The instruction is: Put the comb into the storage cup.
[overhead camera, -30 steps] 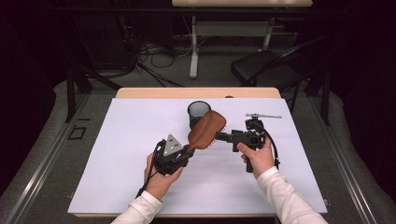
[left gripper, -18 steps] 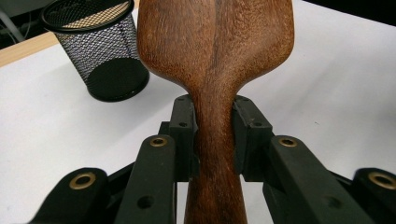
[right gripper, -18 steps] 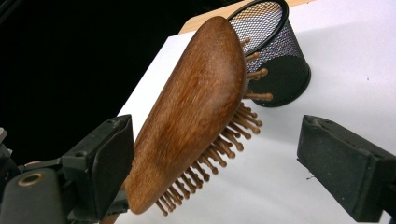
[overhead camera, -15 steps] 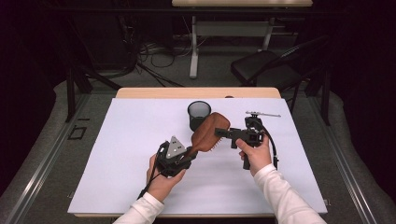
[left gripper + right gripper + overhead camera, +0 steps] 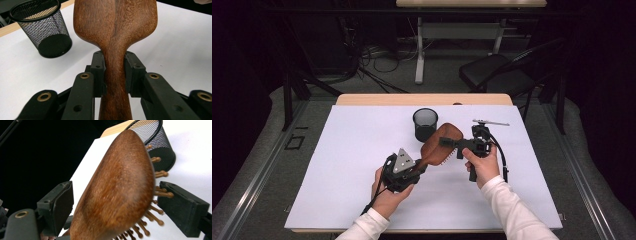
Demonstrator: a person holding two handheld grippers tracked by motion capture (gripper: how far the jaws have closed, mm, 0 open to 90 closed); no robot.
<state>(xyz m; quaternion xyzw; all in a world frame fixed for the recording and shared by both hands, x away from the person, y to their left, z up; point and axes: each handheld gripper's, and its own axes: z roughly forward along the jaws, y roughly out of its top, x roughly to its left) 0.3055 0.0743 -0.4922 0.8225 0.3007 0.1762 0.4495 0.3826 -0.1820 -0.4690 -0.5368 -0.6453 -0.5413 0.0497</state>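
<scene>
The wooden hairbrush (image 5: pixel 439 146) hangs over the counter (image 5: pixel 337 165), just beside the mesh pen cup (image 5: pixel 425 124), its narrow handle pinched by the left tool (image 5: pixel 113 72). The right tool (image 5: pixel 113 202) has just been closing around the head, its jaws not yet touching. The brush looks stiff, light and smooth-backed; its pins could slip, so the handle looks the safer hold.

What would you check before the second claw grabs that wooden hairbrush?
1. left gripper clamped on the hairbrush handle: ok.
2. Brush head between the right gripper jaws, which have just been closing: ok.
3. Right pads pressing on the brush: not ok, gaps on both sides.
4. One pad faces the bristles, not wood: not ok.
5. Mesh cup upright, apart from the brush: ok.
</scene>
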